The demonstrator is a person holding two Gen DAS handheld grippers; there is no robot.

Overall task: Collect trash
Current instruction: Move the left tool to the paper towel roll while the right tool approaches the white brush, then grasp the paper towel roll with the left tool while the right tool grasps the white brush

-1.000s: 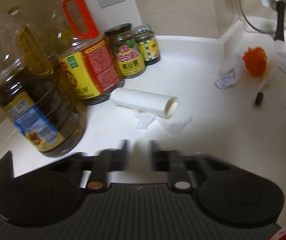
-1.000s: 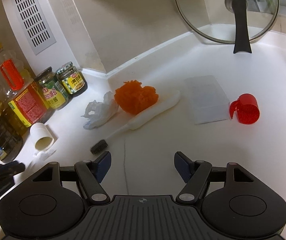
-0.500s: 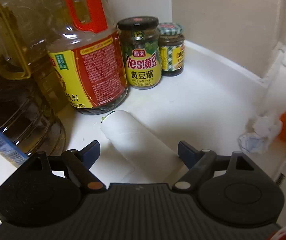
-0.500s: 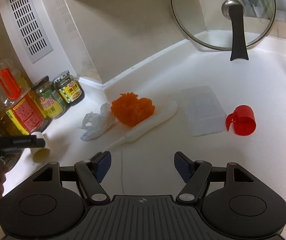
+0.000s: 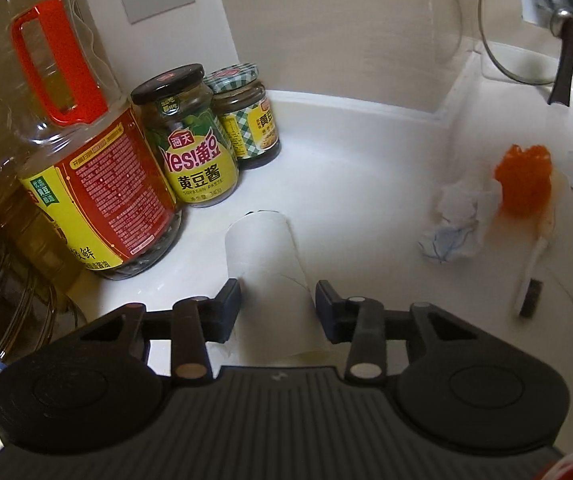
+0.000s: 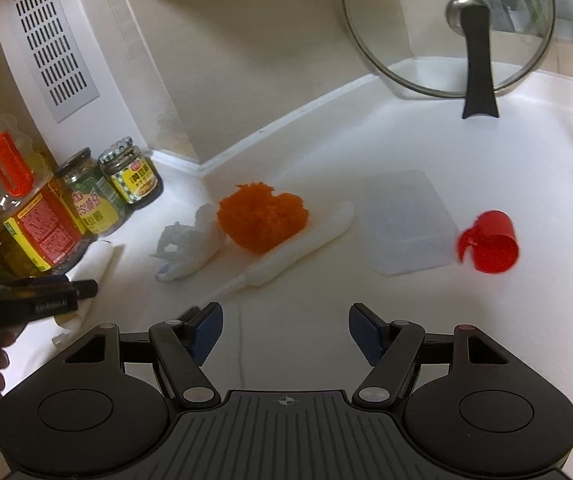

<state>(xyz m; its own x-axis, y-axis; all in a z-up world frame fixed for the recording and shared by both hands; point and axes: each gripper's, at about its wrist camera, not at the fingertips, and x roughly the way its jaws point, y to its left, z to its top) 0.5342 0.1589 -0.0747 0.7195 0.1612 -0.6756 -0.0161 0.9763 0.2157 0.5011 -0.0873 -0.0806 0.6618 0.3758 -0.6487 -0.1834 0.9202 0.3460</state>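
Note:
A white paper roll lies on the white counter between the fingers of my left gripper. The jaws have narrowed around it, with small gaps on each side; contact is unclear. The roll also shows in the right wrist view, beside the left gripper. A crumpled white tissue lies to the right, and also shows in the right wrist view. My right gripper is open and empty above bare counter.
Oil bottles and two sauce jars stand close to the left of the roll. An orange-headed brush, a clear plastic box, a red cup and a glass lid lie further right.
My left gripper has moved forward over the roll, and its jaws have narrowed from wide open to close around it. The right gripper has barely moved.

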